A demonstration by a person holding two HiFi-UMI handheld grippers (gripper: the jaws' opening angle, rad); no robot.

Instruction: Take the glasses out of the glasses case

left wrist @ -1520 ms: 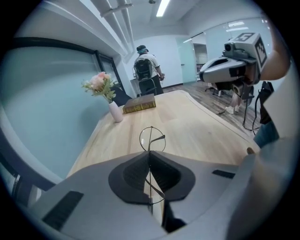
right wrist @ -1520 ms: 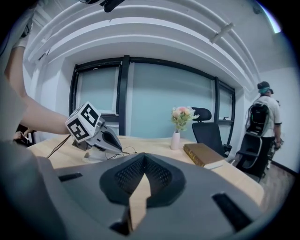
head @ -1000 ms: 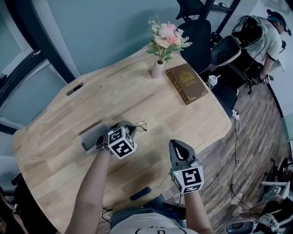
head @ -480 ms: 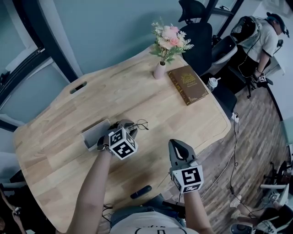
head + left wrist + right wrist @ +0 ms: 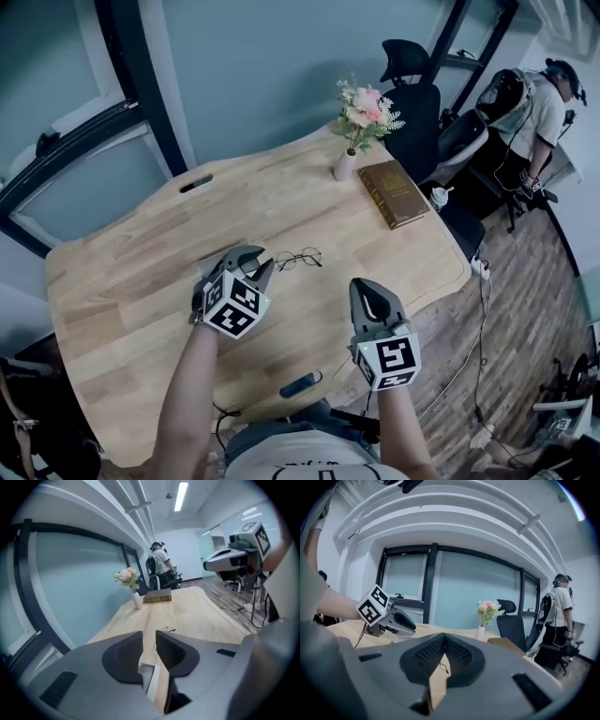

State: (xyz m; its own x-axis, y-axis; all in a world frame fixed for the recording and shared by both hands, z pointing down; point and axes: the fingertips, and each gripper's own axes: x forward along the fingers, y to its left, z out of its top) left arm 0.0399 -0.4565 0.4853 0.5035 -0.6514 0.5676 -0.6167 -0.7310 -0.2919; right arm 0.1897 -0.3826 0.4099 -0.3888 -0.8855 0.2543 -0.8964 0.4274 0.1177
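Glasses (image 5: 298, 260) lie on table (image 5: 122, 281). Left gripper (image 5: 257, 262) is empty, jaws apart but closing. Right gripper (image 5: 364, 287) is clenched, empty.

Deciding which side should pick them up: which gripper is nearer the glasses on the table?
Left. The left gripper hovers just left of the glasses, jaws closing on nothing; the right gripper hangs farther off, near the table edge.

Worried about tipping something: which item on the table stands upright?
The vase of pink flowers at the far edge; the brown book beside it and the glasses lie flat.
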